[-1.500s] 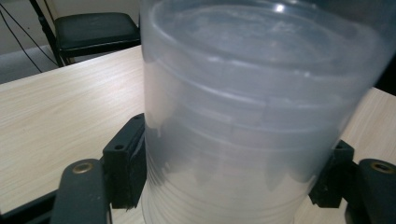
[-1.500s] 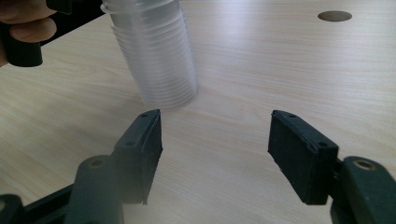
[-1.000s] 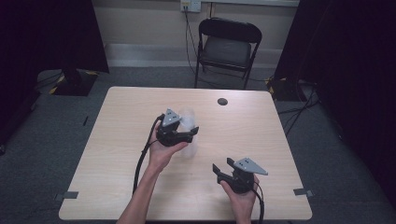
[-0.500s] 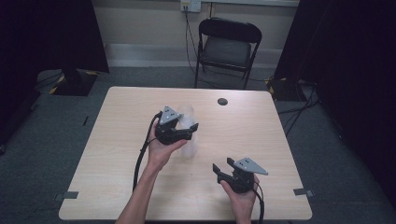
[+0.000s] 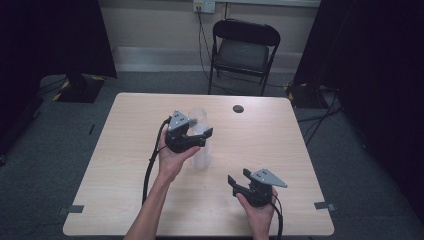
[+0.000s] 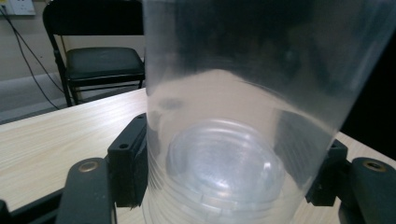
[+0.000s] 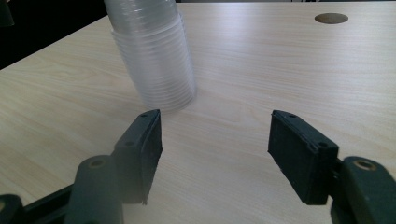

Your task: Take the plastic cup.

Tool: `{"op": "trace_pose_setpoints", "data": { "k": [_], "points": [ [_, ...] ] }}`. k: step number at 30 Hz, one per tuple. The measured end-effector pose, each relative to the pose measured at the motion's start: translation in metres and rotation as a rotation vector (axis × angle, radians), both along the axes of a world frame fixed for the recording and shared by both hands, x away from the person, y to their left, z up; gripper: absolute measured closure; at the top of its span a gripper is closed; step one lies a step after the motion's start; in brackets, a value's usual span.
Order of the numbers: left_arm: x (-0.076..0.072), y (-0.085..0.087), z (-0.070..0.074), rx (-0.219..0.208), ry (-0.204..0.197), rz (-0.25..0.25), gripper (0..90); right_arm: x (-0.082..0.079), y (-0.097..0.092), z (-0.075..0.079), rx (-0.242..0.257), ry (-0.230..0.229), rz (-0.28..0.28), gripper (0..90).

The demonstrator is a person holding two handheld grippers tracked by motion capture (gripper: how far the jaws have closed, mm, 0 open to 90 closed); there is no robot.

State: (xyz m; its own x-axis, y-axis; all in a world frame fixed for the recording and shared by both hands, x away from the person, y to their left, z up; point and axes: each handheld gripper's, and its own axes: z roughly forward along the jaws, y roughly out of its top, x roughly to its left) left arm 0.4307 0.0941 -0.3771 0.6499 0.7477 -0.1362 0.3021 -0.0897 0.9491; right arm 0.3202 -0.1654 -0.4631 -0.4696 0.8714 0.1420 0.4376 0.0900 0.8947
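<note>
Clear cup stack [image 5: 200,142] is standing upright mid-table, the left gripper [image 5: 196,139] having just been closing its jaws, pads pressing its sides, while the right gripper [image 5: 239,181] is waiting nearer the person, jaws spread, pointing toward its base.

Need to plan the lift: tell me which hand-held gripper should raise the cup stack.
Left. The left hand-held gripper has just been closing around the clear cup stack; the right hand-held gripper stands open, apart.

Table [image 5: 125,165] lit evenly from overhead, dark curtains swallowing the edges; up close, the clear cups [image 6: 243,116] blur.
</note>
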Motion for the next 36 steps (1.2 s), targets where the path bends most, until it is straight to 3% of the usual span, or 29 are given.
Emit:
{"op": "trace_pose_setpoints", "data": {
  "k": [7,14,18,24,32,36],
  "points": [
    [-0.001,0.003,0.005,-0.019,-0.008,0.006,32.4,0.0,0.0,0.0,0.004,-0.001,0.001,34.6],
    [0.0,0.011,0.008,-0.082,0.004,-0.026,32.7,-0.001,0.0,0.0,0.005,-0.002,0.001,34.6],
    [0.0,0.014,0.01,-0.088,0.007,-0.038,32.7,-0.001,0.0,-0.001,0.006,0.0,0.0,33.9],
    [-0.004,0.019,0.017,-0.12,-0.009,-0.019,32.8,-0.001,0.0,-0.001,0.008,-0.001,0.004,33.9],
    [-0.015,0.028,0.026,-0.126,-0.024,-0.026,32.7,-0.001,0.002,0.0,0.008,-0.007,0.011,33.9],
    [-0.022,0.036,0.019,-0.125,-0.006,-0.014,32.5,0.0,0.002,0.0,0.005,-0.009,0.017,33.9]
  ]
}}
